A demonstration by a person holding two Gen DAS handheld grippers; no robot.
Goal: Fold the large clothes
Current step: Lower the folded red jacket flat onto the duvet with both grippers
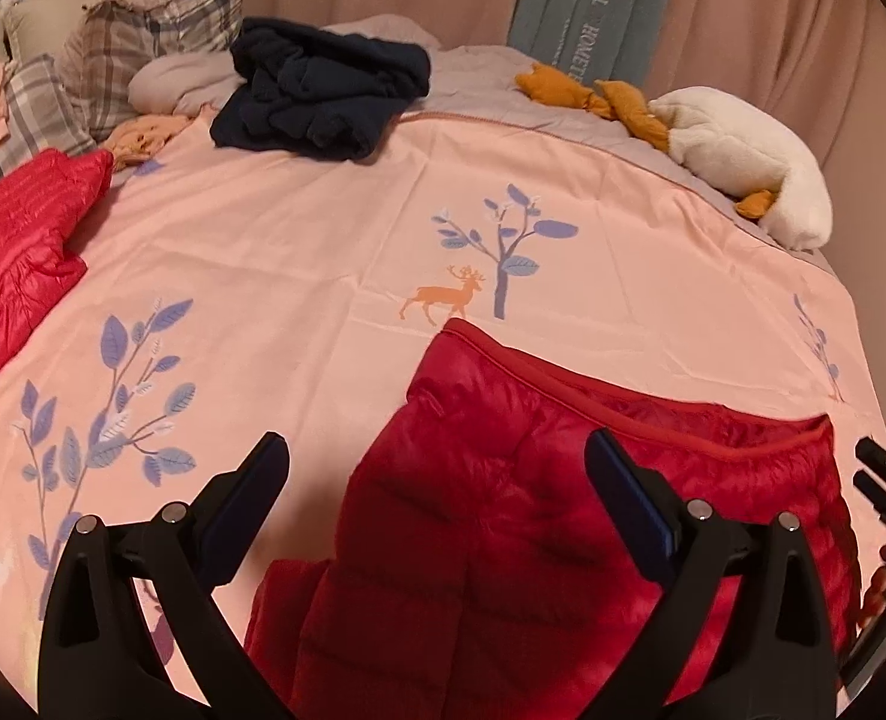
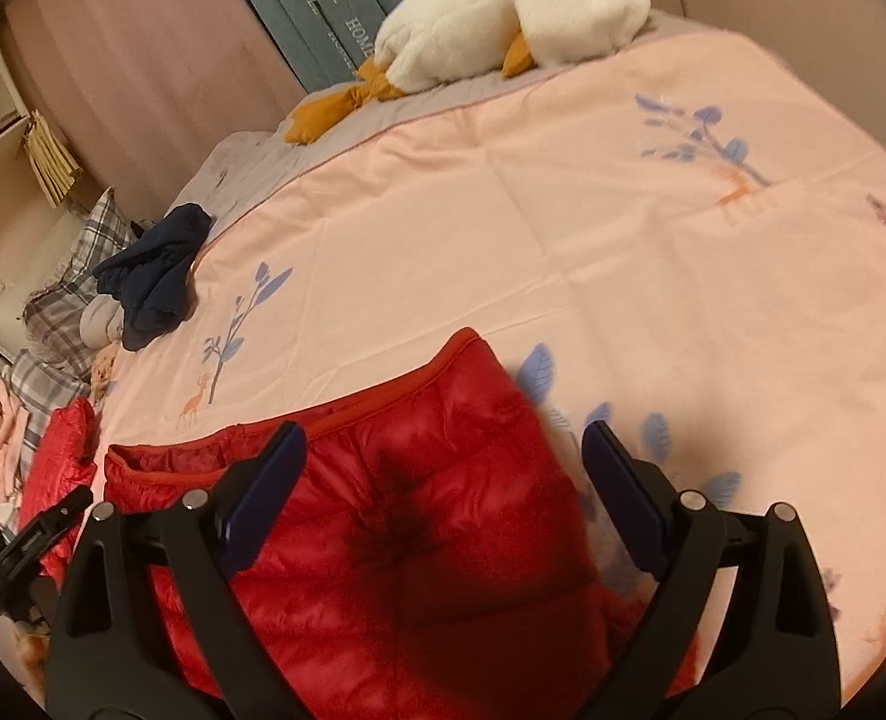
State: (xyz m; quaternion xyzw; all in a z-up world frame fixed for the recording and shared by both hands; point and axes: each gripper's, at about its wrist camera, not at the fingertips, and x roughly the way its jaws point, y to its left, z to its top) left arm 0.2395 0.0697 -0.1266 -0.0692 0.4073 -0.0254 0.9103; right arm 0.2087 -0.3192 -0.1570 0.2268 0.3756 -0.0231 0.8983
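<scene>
Now red puffer jacket (image 1: 502, 510) flat on pink bedspread (image 1: 299, 252) — quilted, glossy; both grippers' jaws spread, empty.

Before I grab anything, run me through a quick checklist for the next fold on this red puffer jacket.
1. Left gripper open: ok, jaws wide apart with nothing between them.
2. Right gripper open: ok, jaws apart and empty.
3. Red puffer jacket lying on the pink bedspread in front of both grippers: ok.
4. Jacket's trimmed edge visible to grab: ok, in both views.
5. Bedspread beyond the jacket free for folding: ok; the navy garment, white plush toy and second red garment sit well away from it.
6. Near end of the jacket lying flat: cannot tell, the grippers hide it.
</scene>
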